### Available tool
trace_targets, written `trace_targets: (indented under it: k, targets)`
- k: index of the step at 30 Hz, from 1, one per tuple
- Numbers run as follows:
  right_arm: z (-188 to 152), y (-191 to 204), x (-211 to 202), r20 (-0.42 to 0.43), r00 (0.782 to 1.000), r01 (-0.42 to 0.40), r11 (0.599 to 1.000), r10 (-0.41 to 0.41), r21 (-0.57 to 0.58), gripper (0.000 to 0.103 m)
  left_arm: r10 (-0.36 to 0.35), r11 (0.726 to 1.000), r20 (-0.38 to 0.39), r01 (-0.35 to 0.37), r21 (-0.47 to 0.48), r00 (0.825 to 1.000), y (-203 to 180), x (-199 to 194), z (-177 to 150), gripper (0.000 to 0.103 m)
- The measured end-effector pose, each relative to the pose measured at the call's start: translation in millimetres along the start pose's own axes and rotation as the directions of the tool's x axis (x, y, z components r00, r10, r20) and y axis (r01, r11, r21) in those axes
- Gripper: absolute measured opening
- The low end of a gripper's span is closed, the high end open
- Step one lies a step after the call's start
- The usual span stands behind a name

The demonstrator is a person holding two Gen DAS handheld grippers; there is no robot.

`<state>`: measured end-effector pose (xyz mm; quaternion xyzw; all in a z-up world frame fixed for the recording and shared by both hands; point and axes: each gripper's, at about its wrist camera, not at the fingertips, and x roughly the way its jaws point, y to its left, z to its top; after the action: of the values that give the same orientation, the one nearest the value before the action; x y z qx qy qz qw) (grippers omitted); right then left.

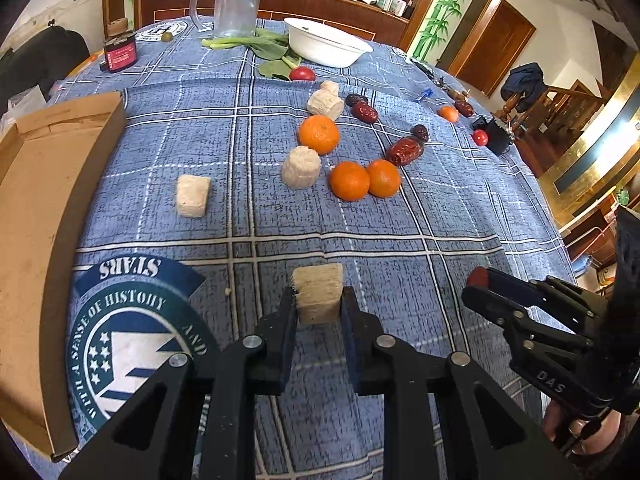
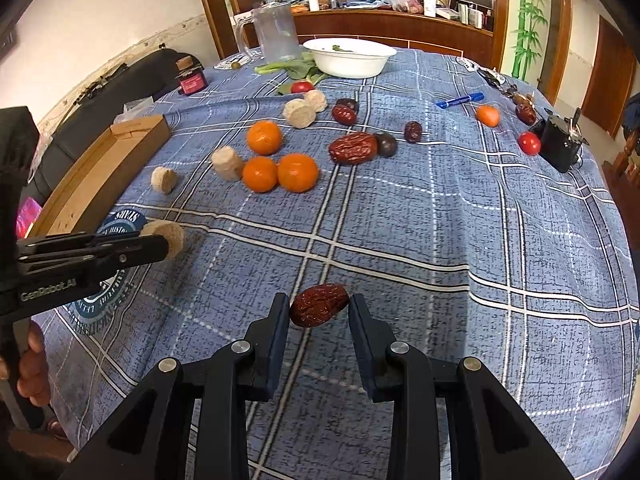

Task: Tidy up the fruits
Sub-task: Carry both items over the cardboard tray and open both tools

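My left gripper (image 1: 319, 300) is shut on a pale sugarcane chunk (image 1: 319, 290) held above the blue checked cloth; it also shows at the left of the right wrist view (image 2: 168, 240). My right gripper (image 2: 319, 307) is shut on a red date (image 2: 319, 305); it shows at the right of the left wrist view (image 1: 480, 280). Three oranges (image 1: 319, 134) (image 1: 349, 180) (image 1: 383, 178), more cane chunks (image 1: 301, 167) (image 1: 193, 195) and dates (image 1: 405, 151) lie mid-table. A cardboard box (image 1: 48, 184) sits at the left.
A white bowl (image 1: 326, 42), clear jug (image 1: 236, 2), greens (image 1: 260, 46), a red jar (image 1: 119, 54) and a tomato (image 1: 302, 73) stand at the back. A blue pen (image 2: 460, 101), small tomato (image 2: 529, 143) and black device (image 2: 560, 144) lie far right.
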<state>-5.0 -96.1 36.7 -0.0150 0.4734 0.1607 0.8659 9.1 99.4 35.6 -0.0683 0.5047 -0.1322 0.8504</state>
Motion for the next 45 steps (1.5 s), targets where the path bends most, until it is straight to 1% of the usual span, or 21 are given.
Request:
trace_targets:
  k: [5, 11, 17, 20, 24, 29, 35, 38, 40, 43, 45]
  targets:
    - [5, 14, 2, -0.004, 1.0, 0.008, 1.0, -0.008, -0.018, 0.033, -0.02, 1.0, 0.016, 0.02, -0.007, 1.0, 8, -11, -3, 0.02]
    - [20, 42, 5, 0.003, 1.0, -0.014, 0.998, 0.014, -0.059, 0.033, -0.025, 0.998, 0.07, 0.029, -0.056, 0.997, 34, -38, -2, 0.02]
    - [39, 86, 12, 0.007, 0.998, -0.065, 0.989, 0.067, -0.132, 0.033, 0.019, 0.991, 0.128, -0.001, -0.134, 0.992, 76, -69, -5, 0.02]
    - [51, 118, 16, 0.011, 0.995, -0.097, 0.978, 0.1, -0.185, 0.033, 0.047, 0.984, 0.149, -0.02, -0.175, 0.988, 99, -84, -9, 0.02]
    - [65, 161, 24, 0.003, 0.988, -0.147, 0.955, 0.153, -0.256, 0.034, 0.107, 0.969, 0.164, -0.065, -0.24, 0.981, 137, -102, -17, 0.02]
    - [81, 215, 39, -0.022, 0.974, -0.222, 0.919, 0.228, -0.326, 0.034, 0.185, 0.942, 0.157, -0.129, -0.311, 0.97, 182, -118, -31, 0.021]
    - [85, 280, 63, -0.07, 0.958, -0.282, 0.86, 0.279, -0.426, 0.034, 0.26, 0.904, 0.126, -0.196, -0.381, 0.957, 230, -125, -48, 0.021]
    - [81, 304, 78, -0.108, 0.952, -0.302, 0.836, 0.285, -0.458, 0.034, 0.291, 0.889, 0.108, -0.227, -0.398, 0.951, 247, -123, -53, 0.021]
    - [77, 315, 87, -0.134, 0.949, -0.313, 0.827, 0.284, -0.467, 0.034, 0.308, 0.881, 0.094, -0.247, -0.404, 0.947, 258, -121, -56, 0.021]
    - [71, 327, 100, -0.16, 0.949, -0.317, 0.818, 0.273, -0.48, 0.034, 0.322, 0.876, 0.078, -0.266, -0.403, 0.943, 267, -117, -59, 0.021]
    - [68, 331, 104, -0.171, 0.948, -0.319, 0.816, 0.27, -0.482, 0.034, 0.319, 0.88, 0.086, -0.261, -0.397, 0.944, 269, -117, -61, 0.021]
